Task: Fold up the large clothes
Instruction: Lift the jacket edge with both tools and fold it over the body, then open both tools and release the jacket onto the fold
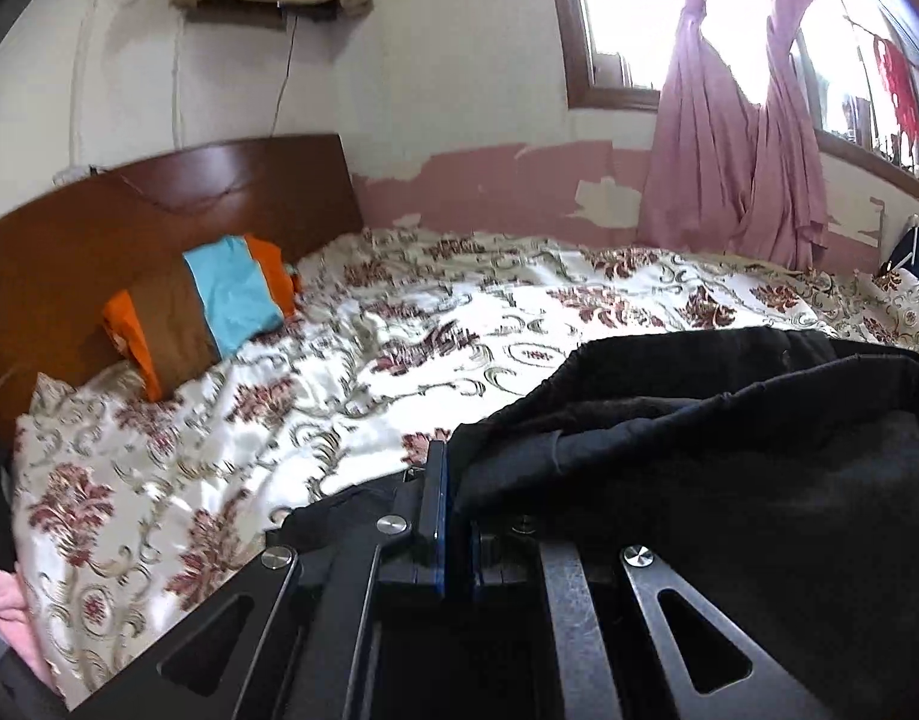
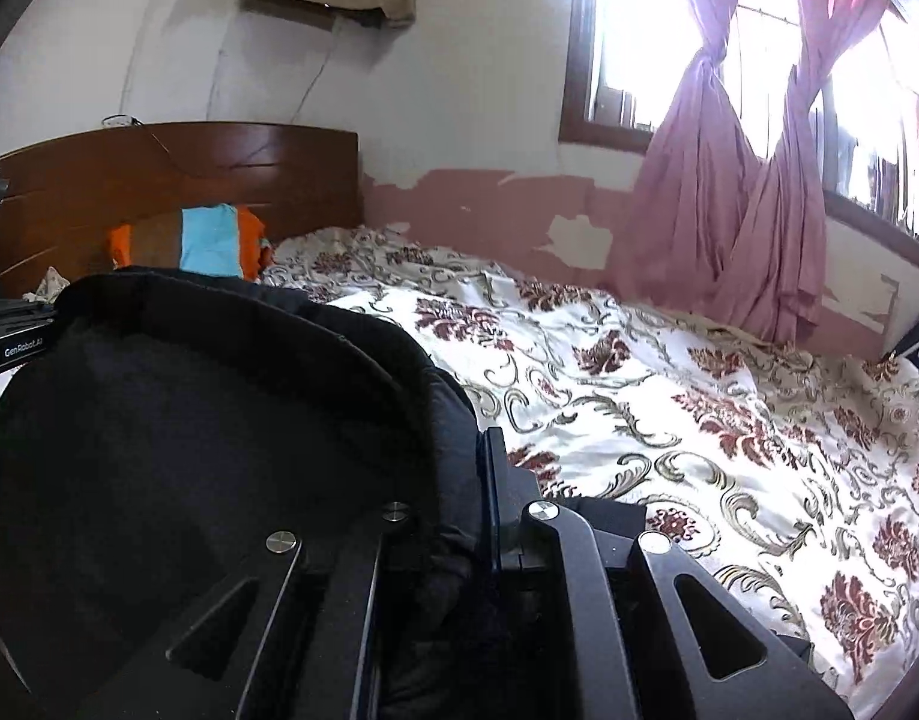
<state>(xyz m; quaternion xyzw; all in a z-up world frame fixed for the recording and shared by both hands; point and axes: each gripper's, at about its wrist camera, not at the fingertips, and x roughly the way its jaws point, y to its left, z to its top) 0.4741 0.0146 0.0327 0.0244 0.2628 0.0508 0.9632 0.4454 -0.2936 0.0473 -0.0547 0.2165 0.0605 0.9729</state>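
Both grippers are clamped on the black garment (image 1: 729,420): left gripper (image 1: 456,498) pinches one edge, right gripper (image 2: 483,480) the other, the cloth hanging between them above the floral bedspread (image 1: 399,360). No containers show; a striped pillow (image 1: 219,300) leans against the headboard (image 1: 129,222).

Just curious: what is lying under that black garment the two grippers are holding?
The floral bedspread shows beside and beyond the black garment. Directly beneath it nothing can be seen; the cloth covers it.

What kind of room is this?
Most likely a bedroom in a home. There is a bed with a flowery cover, a wooden headboard behind a pillow, and pink curtains at the window.
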